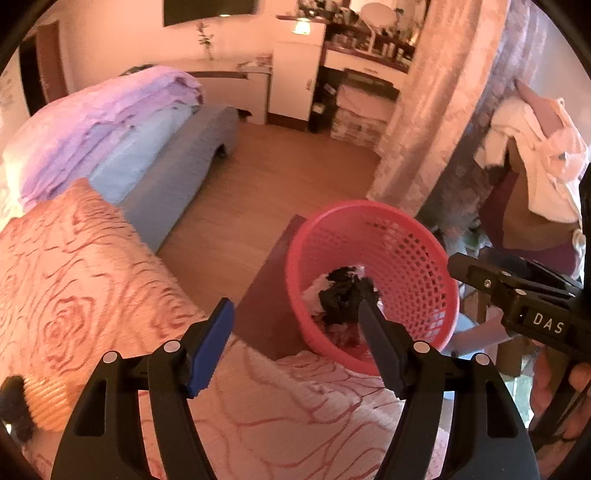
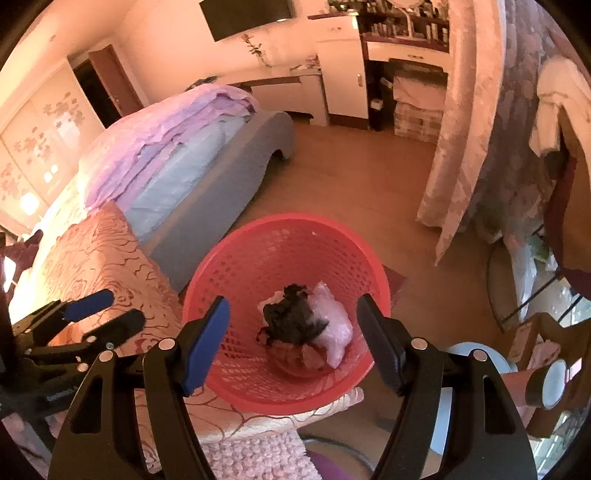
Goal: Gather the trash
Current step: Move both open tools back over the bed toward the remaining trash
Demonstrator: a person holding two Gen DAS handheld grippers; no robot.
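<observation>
Both the left tongs (image 1: 295, 341) and right tongs (image 2: 293, 341) are spread and empty above the red basket (image 2: 236, 258); the crumpled trash (image 2: 303, 321) lies at its bottom, below them, beside the bed (image 2: 107, 254).

Both views warm, strong pink-orange cast; overall bright. Fisheye: black vignette at all corners, straight lines bowed near the rim — curtain (image 1: 436, 110) curves hard up and to the right of the fingers. In the right wrist view, strongest light sits far left of the fingers, blowing out the bedspread (image 2: 70, 266) edge. A lamp (image 1: 302, 26) glows far beyond the fingers in the left wrist view. Left wrist view softer, background smeared; fingers sharp. Basket (image 2: 236, 266) interior evenly lit, shadows faint.
</observation>
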